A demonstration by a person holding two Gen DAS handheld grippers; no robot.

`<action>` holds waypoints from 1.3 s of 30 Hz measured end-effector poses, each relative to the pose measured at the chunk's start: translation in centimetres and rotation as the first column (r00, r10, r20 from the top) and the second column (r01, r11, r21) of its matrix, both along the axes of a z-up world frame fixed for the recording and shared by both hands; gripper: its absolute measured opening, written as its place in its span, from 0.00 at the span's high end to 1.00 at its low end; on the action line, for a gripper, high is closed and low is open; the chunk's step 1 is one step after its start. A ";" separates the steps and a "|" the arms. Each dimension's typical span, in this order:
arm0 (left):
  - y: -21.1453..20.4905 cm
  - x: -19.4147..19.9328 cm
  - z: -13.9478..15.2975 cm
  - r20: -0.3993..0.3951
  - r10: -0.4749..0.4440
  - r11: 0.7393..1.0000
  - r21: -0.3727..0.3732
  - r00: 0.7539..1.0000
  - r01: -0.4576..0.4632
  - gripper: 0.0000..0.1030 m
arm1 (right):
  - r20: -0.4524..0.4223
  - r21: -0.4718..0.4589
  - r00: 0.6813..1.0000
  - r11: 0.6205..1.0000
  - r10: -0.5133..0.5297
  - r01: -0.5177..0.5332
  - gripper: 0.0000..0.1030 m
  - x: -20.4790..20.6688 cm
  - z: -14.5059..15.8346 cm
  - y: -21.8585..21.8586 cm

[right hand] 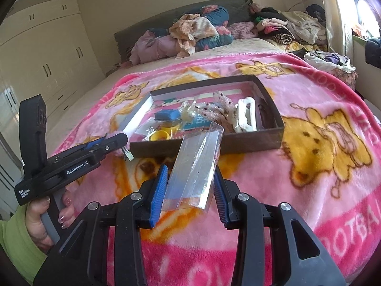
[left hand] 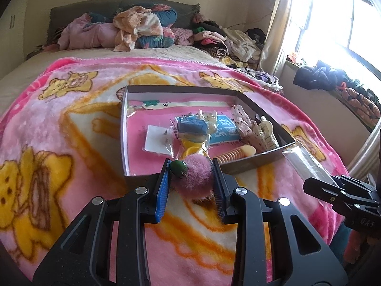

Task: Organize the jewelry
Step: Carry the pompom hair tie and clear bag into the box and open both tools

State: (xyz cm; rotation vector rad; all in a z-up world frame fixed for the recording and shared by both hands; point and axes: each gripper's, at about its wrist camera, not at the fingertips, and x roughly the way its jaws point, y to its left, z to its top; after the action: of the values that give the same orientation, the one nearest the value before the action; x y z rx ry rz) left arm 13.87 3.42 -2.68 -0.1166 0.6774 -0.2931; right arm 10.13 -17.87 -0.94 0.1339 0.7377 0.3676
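Note:
My left gripper (left hand: 191,166) is shut on a pink fluffy pompom (left hand: 196,175) with a green bead (left hand: 179,168), held just in front of the near wall of a brown cardboard box (left hand: 252,164). The box holds several accessories: a blue packet (left hand: 191,126), a yellow ring (left hand: 194,151), a white card (left hand: 158,140), a spotted scrunchie (left hand: 243,121) and a white hair claw (right hand: 246,114). My right gripper (right hand: 190,169) is shut on a clear plastic sleeve (right hand: 196,164), held above the blanket in front of the box (right hand: 214,146). The left gripper also shows in the right wrist view (right hand: 116,143).
The box sits on a pink bear-print blanket (left hand: 71,124) over a bed. Piled clothes and pillows (left hand: 133,28) lie at the headboard. A window (left hand: 338,16) and sill with clothes are at the right; wardrobes (right hand: 47,54) stand at the left.

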 end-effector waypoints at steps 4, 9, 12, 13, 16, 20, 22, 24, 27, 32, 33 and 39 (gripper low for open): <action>0.2 0.6 0.1 0.000 0.008 1.000 -0.007 1.000 -0.008 0.76 | 0.012 -0.007 1.000 1.000 0.003 -0.002 0.67 0.7 0.5 0.2; 0.3 1.3 0.0 0.001 0.015 1.000 -0.012 1.000 -0.015 0.76 | 0.029 -0.016 1.000 1.000 0.007 -0.007 0.72 1.7 0.7 0.3; 0.1 2.0 0.0 -0.001 0.016 1.000 -0.011 1.000 -0.016 0.76 | 0.030 -0.031 0.999 0.999 0.019 -0.019 0.76 2.3 0.7 0.5; 0.0 2.1 0.0 -0.002 0.015 1.000 -0.012 1.000 -0.015 0.76 | 0.023 -0.033 0.999 0.999 0.024 -0.023 0.76 2.5 0.5 0.5; -0.3 2.2 0.2 0.004 0.009 1.000 -0.011 1.000 -0.009 0.76 | 0.001 -0.047 1.000 0.999 0.011 -0.011 0.75 2.6 -0.7 -0.2; -0.7 2.5 0.1 0.001 0.000 1.000 -0.008 1.000 0.000 0.76 | -0.063 -0.041 0.997 0.999 -0.038 0.035 0.71 3.1 -3.1 -1.8; -1.0 2.6 0.0 -0.001 -0.001 1.000 -0.005 1.000 0.001 0.76 | -0.090 -0.023 0.995 0.998 -0.053 0.052 0.57 3.4 -3.9 -2.3; -1.1 2.8 -0.2 -0.005 -0.003 1.000 -0.003 1.000 0.003 0.76 | -0.113 -0.001 0.992 0.998 -0.062 0.062 0.52 3.8 -4.4 -2.7; -1.2 2.9 -0.2 -0.005 -0.001 1.000 -0.001 1.000 0.001 0.76 | -0.101 -0.014 0.990 0.995 -0.097 0.096 0.34 4.0 -4.5 -3.2; -1.1 3.5 -0.5 -0.011 0.002 1.000 -0.004 1.000 -0.002 0.76 | -0.113 -0.017 0.986 0.993 -0.120 0.119 0.33 5.2 -5.1 -4.2; -1.2 3.6 -0.6 -0.013 0.003 1.000 -0.004 1.000 -0.003 0.76 | -0.116 -0.009 0.987 0.993 -0.115 0.115 0.33 5.4 -5.3 -4.4; -1.2 4.0 -0.7 -0.017 0.002 1.000 -0.005 1.000 -0.003 0.76 | -0.119 0.063 0.991 0.996 -0.058 0.066 0.69 5.7 -5.7 -4.7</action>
State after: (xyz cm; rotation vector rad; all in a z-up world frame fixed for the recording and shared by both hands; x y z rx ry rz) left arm 17.83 2.27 -3.41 -0.1251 0.6938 -0.2918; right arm 15.84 -22.61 -6.61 0.2424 0.8358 0.3270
